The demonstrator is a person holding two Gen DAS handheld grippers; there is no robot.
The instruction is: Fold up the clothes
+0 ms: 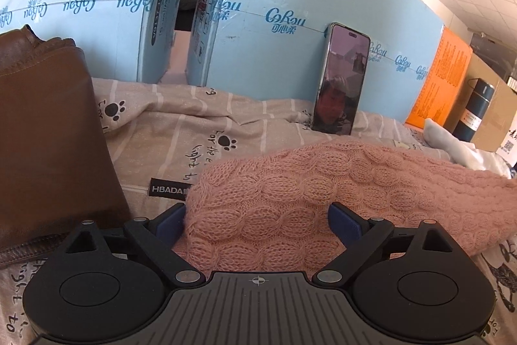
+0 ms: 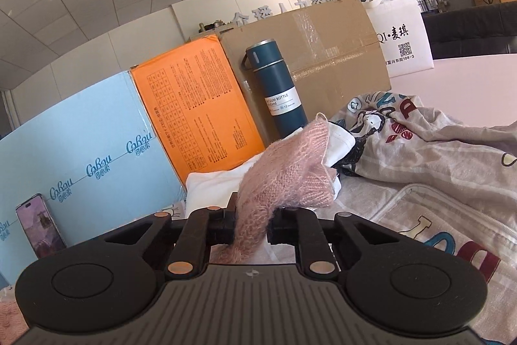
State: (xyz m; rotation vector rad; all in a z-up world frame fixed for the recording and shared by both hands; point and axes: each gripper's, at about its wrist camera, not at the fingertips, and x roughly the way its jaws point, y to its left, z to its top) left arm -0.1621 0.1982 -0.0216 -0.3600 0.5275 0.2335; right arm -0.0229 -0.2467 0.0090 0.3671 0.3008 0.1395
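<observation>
Pink knit sweater (image 1: pixel 290 199): lying on the printed bedsheet (image 1: pixel 181 131), bulk between spread left gripper (image 1: pixel 257 220) fingers, ungripped; one end pinched in right gripper (image 2: pixel 250 227). Risks: loose knit slipping; phone (image 1: pixel 341 80) at 1 o'clock toppling if the sheet drags

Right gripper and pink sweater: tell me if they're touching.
Touching. The right wrist view shows the right gripper with both fingers closed onto a bunched fold of the pink sweater, which drapes out from between them.
</observation>
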